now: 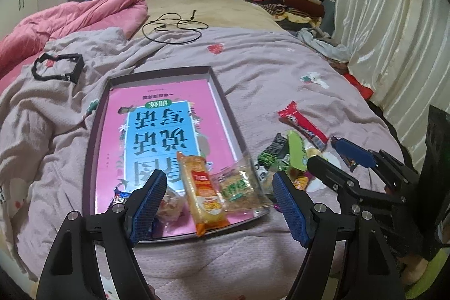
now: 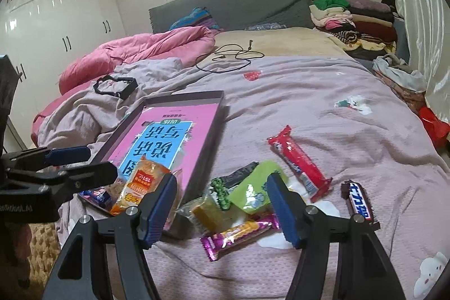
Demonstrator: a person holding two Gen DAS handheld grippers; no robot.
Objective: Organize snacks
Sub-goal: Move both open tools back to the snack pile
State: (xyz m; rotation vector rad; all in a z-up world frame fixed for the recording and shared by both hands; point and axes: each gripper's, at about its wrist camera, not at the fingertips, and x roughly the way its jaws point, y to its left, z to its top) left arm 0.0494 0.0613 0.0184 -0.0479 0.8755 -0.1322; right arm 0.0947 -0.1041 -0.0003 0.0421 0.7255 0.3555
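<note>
A lilac bedspread (image 2: 295, 108) covers the bed. Beyond it, a black cable (image 2: 229, 58) lies coiled. A pink quilt (image 2: 140, 52) is bunched at its left, folded clothes (image 2: 357, 21) stacked at its far right corner, curtains (image 1: 393, 27) alongside.

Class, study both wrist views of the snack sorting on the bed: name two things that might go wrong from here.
1. The orange packet overhangs the near rim of the box lid; it may slide out onto the blanket.
2. The loose pile beside the lid overlaps, with the green packet over others; the open right tongs may catch two at once.
</note>
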